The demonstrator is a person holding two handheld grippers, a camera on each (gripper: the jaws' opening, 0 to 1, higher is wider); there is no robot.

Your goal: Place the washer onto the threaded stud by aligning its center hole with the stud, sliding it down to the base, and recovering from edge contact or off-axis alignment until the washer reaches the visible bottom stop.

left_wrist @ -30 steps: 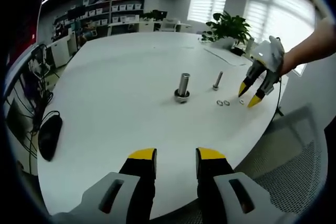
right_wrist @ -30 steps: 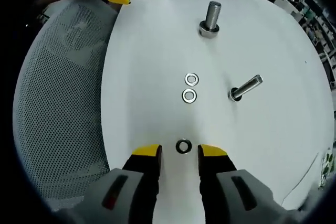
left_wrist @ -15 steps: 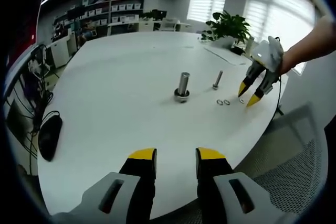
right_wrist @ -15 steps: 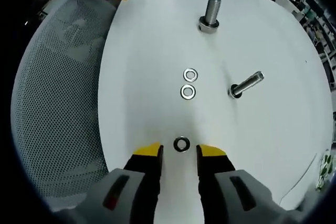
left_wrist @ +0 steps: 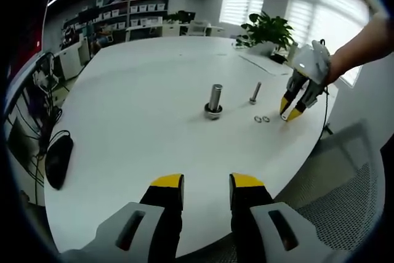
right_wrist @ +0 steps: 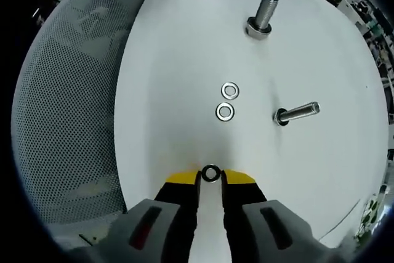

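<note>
A thick threaded stud [right_wrist: 265, 13] stands upright on its base on the white table [right_wrist: 178, 47]; it is also at table centre [left_wrist: 214, 100] in the left gripper view. My right gripper [right_wrist: 211, 177] has its jaws drawn in against a dark washer [right_wrist: 211, 173] that lies on the table near the edge. From the left gripper view, the right gripper [left_wrist: 289, 114] points down at the table's right edge. Two more washers [right_wrist: 230, 90] [right_wrist: 225, 112] lie between it and the stud. My left gripper [left_wrist: 206, 183] hangs open over the near edge with nothing in it.
A thinner bolt [right_wrist: 298, 113] lies on its side right of the two washers. A grey mesh chair [right_wrist: 68, 103] stands against the table's edge. A black mouse [left_wrist: 58, 159] lies at the left, a potted plant [left_wrist: 269, 31] at the back.
My right gripper's jaws have narrowed from open to touching the dark washer on both sides. The right view has shifted a little. The left gripper has stayed still.
</note>
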